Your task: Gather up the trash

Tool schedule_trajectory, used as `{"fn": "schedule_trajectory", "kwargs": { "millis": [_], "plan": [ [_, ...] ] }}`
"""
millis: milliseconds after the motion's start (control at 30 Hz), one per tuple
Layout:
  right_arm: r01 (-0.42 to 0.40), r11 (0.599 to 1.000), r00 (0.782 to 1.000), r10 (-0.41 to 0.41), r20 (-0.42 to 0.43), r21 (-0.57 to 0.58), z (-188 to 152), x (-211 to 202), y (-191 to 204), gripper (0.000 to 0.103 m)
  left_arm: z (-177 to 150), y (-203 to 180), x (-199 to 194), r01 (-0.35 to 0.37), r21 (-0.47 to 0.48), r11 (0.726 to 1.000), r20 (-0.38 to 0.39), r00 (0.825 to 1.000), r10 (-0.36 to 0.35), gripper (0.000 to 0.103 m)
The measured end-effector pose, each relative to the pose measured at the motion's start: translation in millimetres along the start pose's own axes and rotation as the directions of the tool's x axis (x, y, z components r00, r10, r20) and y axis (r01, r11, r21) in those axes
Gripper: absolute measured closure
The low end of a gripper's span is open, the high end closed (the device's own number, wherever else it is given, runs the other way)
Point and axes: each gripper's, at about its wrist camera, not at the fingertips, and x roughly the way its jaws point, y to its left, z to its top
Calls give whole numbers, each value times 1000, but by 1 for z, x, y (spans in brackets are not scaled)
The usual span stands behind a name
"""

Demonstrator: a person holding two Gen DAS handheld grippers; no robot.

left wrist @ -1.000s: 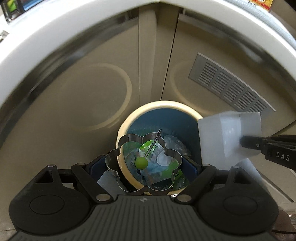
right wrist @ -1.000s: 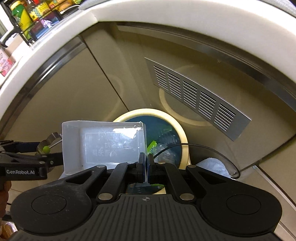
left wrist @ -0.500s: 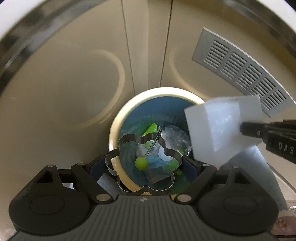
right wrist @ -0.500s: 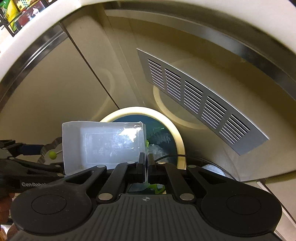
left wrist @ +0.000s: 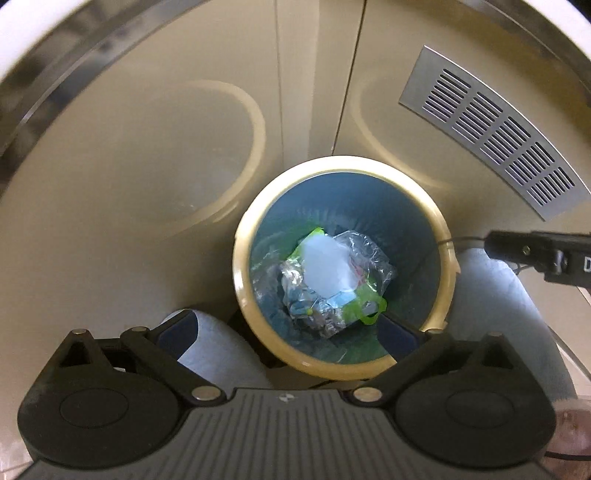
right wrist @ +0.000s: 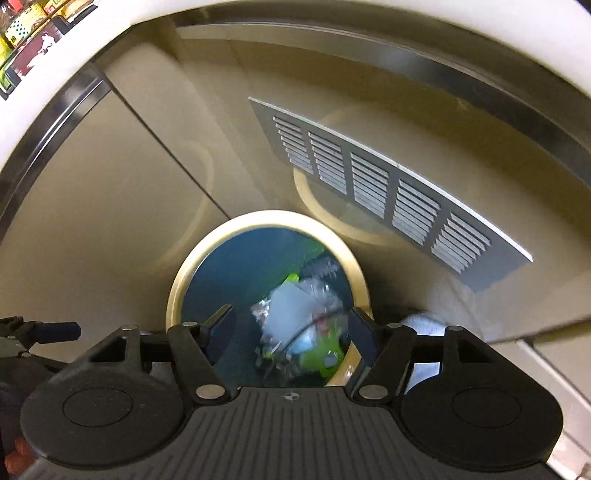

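A round bin with a cream rim and a blue inside stands on the floor below both grippers. In it lie a white plastic box, crumpled clear wrap and green scraps. My left gripper hangs over the bin's near edge; its jaws are opening wide and nothing is between them. In the right wrist view my right gripper is above the same bin; its jaws are opening too, with the white box lying loose below them. One finger of each gripper shows at the edge of the other view.
Beige cabinet doors rise behind the bin, with a metal vent grille on the right door. White bundles lie on either side of the bin. A white counter edge curves overhead.
My left gripper let go of a flower-shaped metal ring with a green-headed pin. My right gripper let go of the white plastic box, which now lies in the bin. Both jaws have widened.
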Motion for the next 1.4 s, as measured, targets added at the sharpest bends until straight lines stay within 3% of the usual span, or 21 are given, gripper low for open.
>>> {"fn": "schedule_trajectory", "kwargs": {
  "millis": [267,500,733,1067,1400],
  "plan": [
    [-31,998,999,31,-8,-56,-37,-32,10,19,-36,2,-38,-37,0,999,63,997,37,0],
    [11,987,994,7,105,-163,-54,-64,27,18,-51,-11,-63,-81,-4,997,154,985,81,0],
    [56,948,983,3,185,-313,-73,-90,51,14,-57,-14,-82,-82,-1,997,197,977,81,0],
    [72,945,978,-5,208,-318,-77,-97,52,13,-61,-15,-100,-101,24,995,248,964,92,0],
    [76,946,980,-12,199,-315,-74,-93,53,13,-62,-15,-95,-97,21,995,248,965,89,0]
  ]
}}
